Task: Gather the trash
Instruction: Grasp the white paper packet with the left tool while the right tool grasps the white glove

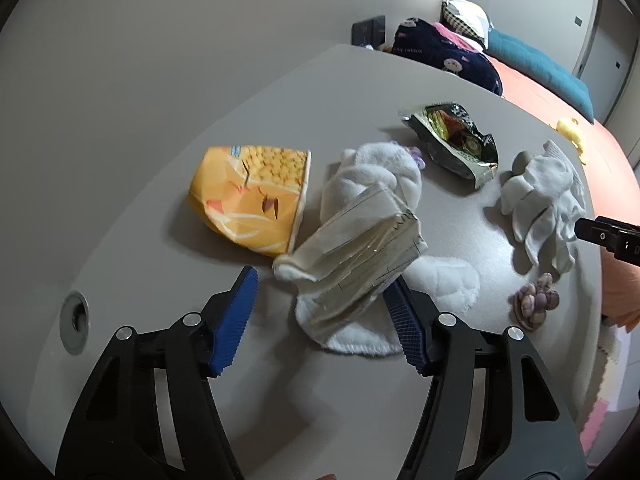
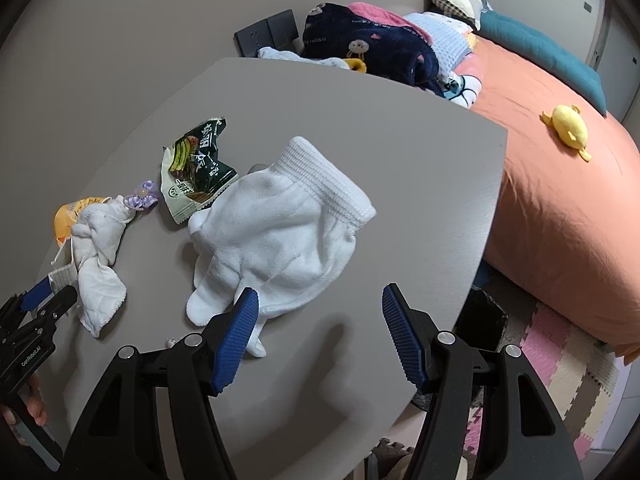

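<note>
On the grey table [image 1: 160,208] lie an orange snack bag [image 1: 252,200], a crumpled silvery carton [image 1: 360,256] on a white cloth [image 1: 440,284], and a green-black snack wrapper [image 1: 456,136]. My left gripper [image 1: 324,308] is open, its fingers either side of the carton's near end. In the right wrist view the green-black wrapper [image 2: 196,168] lies beside a white glove [image 2: 280,232]. My right gripper [image 2: 316,336] is open and empty just in front of the glove.
A white glove [image 1: 540,204] and a purple hair tie [image 1: 536,300] lie at the table's right. A cable hole [image 1: 74,316] is at the left. A bed with an orange sheet [image 2: 560,208] and a yellow plush [image 2: 568,128] stands beyond the table edge.
</note>
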Tool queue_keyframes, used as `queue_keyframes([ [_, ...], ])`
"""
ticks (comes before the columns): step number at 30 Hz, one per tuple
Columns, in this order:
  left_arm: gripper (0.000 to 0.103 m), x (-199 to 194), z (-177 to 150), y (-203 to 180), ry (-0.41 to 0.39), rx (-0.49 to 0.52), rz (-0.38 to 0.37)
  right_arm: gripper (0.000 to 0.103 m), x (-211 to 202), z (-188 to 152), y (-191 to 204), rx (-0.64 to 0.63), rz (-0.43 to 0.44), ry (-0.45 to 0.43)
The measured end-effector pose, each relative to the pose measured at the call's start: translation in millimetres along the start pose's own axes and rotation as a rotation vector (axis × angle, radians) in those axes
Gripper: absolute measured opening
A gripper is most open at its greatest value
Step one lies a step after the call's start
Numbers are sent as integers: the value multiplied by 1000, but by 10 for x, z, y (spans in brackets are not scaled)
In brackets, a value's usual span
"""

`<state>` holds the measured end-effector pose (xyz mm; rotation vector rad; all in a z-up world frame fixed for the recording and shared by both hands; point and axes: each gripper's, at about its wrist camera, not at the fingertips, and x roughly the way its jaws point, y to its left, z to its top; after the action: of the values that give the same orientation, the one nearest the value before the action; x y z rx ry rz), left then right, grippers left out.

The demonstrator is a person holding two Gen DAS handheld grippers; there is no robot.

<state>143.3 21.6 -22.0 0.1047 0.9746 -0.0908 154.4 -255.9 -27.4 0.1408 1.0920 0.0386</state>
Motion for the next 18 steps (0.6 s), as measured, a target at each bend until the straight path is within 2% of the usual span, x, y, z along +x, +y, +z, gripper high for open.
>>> queue_keyframes([
  [3,62,-6,18,-41,-21,24,4,65,49,4,13,6,4,5],
  [7,44,54,50,-88,-23,54,-7,64,116,1,36,11,12,14],
  [9,37,83,52,-89,-19,53,-17,57,141,-3,40,13,27,22],
  [11,24,94,52,-85,-14,50,-28,54,165,2,51,12,30,29],
  [13,18,97,40,-75,-3,38,-39,51,186,5,61,12,35,34],
  [16,13,80,25,-62,0,27,-32,40,216,-2,78,9,47,46],
  [18,12,63,19,-67,-2,31,-26,22,228,-1,105,-4,48,47],
])
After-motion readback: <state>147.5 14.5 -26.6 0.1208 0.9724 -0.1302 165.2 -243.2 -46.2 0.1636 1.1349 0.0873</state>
